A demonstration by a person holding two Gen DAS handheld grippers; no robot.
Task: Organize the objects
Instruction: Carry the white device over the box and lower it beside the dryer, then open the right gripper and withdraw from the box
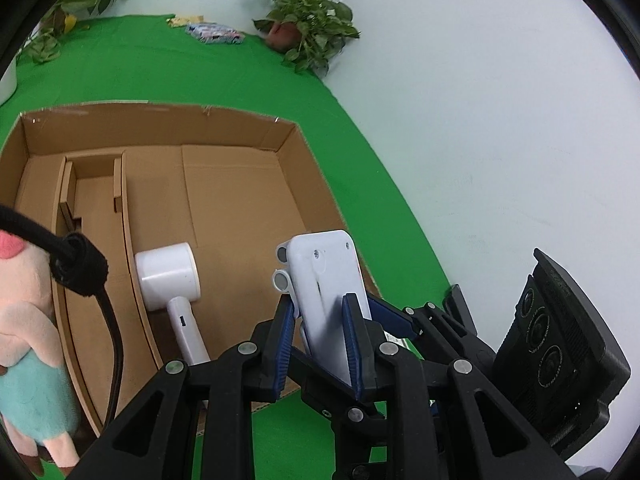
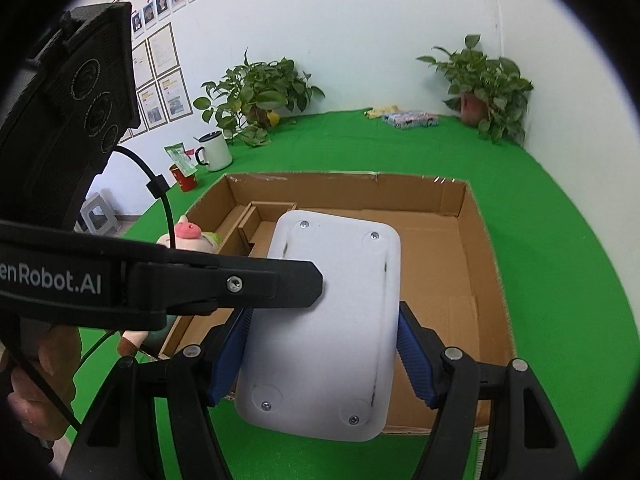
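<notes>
we hold a white flat device (image 2: 324, 328) with both grippers above the near edge of the open cardboard box (image 2: 476, 240). our right gripper (image 2: 324, 356) clamps its blue pads on the device's two long sides; our left gripper (image 1: 320, 340) pinches it narrowly across its thin edge, pads pressed on both faces. the device is tilted, underside with screws facing the right camera. inside the box a white hair dryer (image 1: 170, 280) lies beside a cardboard divider (image 1: 128, 216), near the spot under the device. a plush toy (image 1: 28, 320) stands just outside the box's left wall, and a black cable (image 1: 108, 320) hangs in front of it. further back on the green cloth (image 2: 560, 280) are two potted plants (image 2: 256, 92), a white mug (image 2: 216, 152), a red cup (image 2: 184, 176) and a small packet (image 2: 408, 118).
</notes>
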